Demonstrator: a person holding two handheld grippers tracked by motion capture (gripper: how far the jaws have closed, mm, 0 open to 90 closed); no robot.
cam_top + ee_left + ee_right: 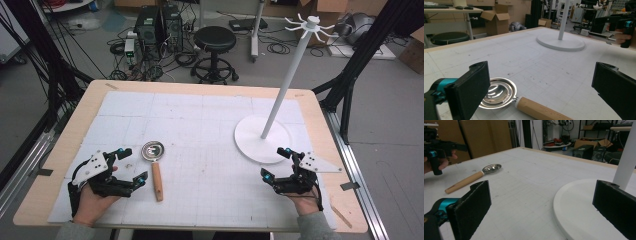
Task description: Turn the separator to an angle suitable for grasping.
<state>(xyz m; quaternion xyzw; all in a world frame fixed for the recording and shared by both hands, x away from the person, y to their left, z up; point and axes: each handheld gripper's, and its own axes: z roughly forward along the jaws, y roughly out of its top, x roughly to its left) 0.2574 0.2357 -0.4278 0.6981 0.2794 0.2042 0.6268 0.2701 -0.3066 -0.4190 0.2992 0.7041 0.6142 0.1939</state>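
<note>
A metal spoon-like scoop with a round steel bowl (152, 150) and a wooden handle (157, 182) lies on the white mat, left of centre. My left gripper (133, 165) rests just left of it, open, nothing between its jaws. In the left gripper view the bowl (497, 92) and handle (541, 111) lie just ahead of the wide-apart jaws. A white stand with a round base (261, 137), a tall pole (290, 80) and hooks on top stands at the right. My right gripper (276, 163) sits open beside the base's near edge (574, 212).
The wooden table (200, 87) carries a white gridded mat (200, 130). Beyond its far edge are a black stool (215, 42), computer cases and loose cables on the floor. Black frame posts rise at both sides. The mat's middle lies between the two grippers.
</note>
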